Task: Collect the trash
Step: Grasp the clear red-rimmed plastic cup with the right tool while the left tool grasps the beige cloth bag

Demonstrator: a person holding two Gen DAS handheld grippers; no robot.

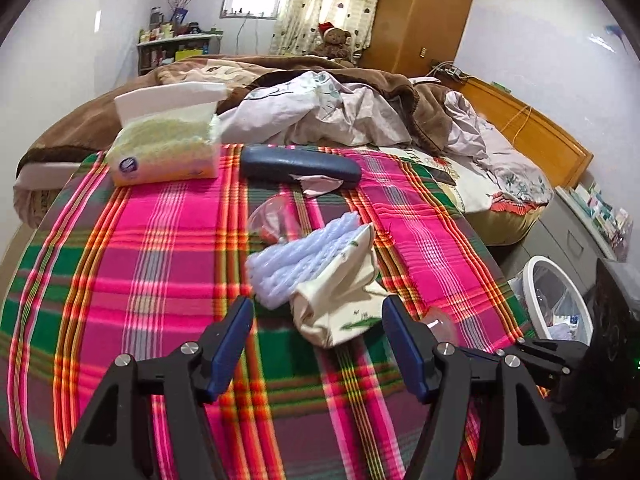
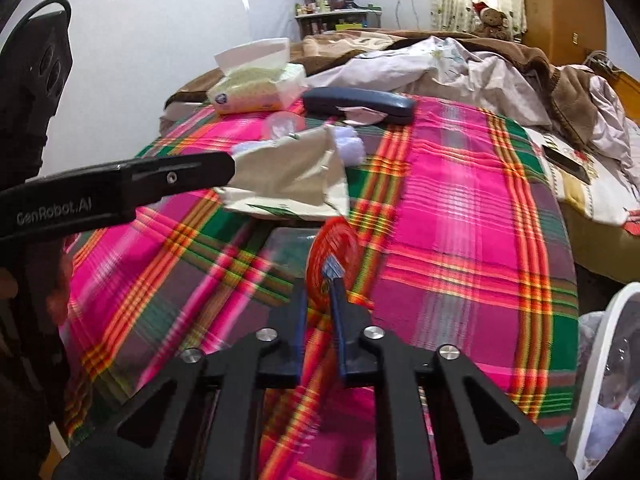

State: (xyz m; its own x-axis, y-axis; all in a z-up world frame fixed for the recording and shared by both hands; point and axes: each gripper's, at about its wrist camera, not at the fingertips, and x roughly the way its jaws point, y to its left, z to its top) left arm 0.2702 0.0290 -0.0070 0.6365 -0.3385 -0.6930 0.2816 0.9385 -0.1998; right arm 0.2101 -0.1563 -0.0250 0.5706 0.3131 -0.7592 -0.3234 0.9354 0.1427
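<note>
Plaid cloth (image 1: pixel 168 248), pink, green and orange, covering the work surface; all loose items lie on it.

Left gripper (image 1: pixel 318 320): fingers spread wide, nothing between them, held just above the cloth with its tips near the crumpled wrapper. Seen from the side in the right wrist view (image 2: pixel 224 166), its tip overlaps the same wrapper.

Right gripper (image 2: pixel 320 280): fingers drawn narrow, pinching a clear plastic cup (image 2: pixel 330 250) that looks red-orange where the cloth shows through it; the cup sits at the fingertips, above the cloth's near half.

Trash on the cloth:
- Crumpled cream paper wrapper (image 1: pixel 340 300) with small green print, mid-cloth.
- Bubble wrap (image 1: pixel 296 256), pale lilac, touching the wrapper on its far-left side.
- Second clear plastic cup (image 1: pixel 270 216), lying just beyond the bubble wrap.
- Torn white paper scrap (image 1: pixel 320 185), resting against the glasses case.
- Clear rounded plastic piece (image 1: pixel 440 322), just beside the left gripper's right finger; what it is cannot be told.

Other items:
- Tissue pack (image 1: pixel 168 148), yellow, a sheet sticking up, far-left corner.
- Dark blue glasses case (image 1: pixel 300 166), right of the tissues.
- White trash bin (image 1: pixel 554 300) with clear liner, on the floor off the cloth's right edge, holding some waste.
- Bed with brown blanket (image 1: pixel 400 92) and rumpled sheets behind.
- Teddy bear (image 1: pixel 334 42) in red hat, far end of the bed.
</note>
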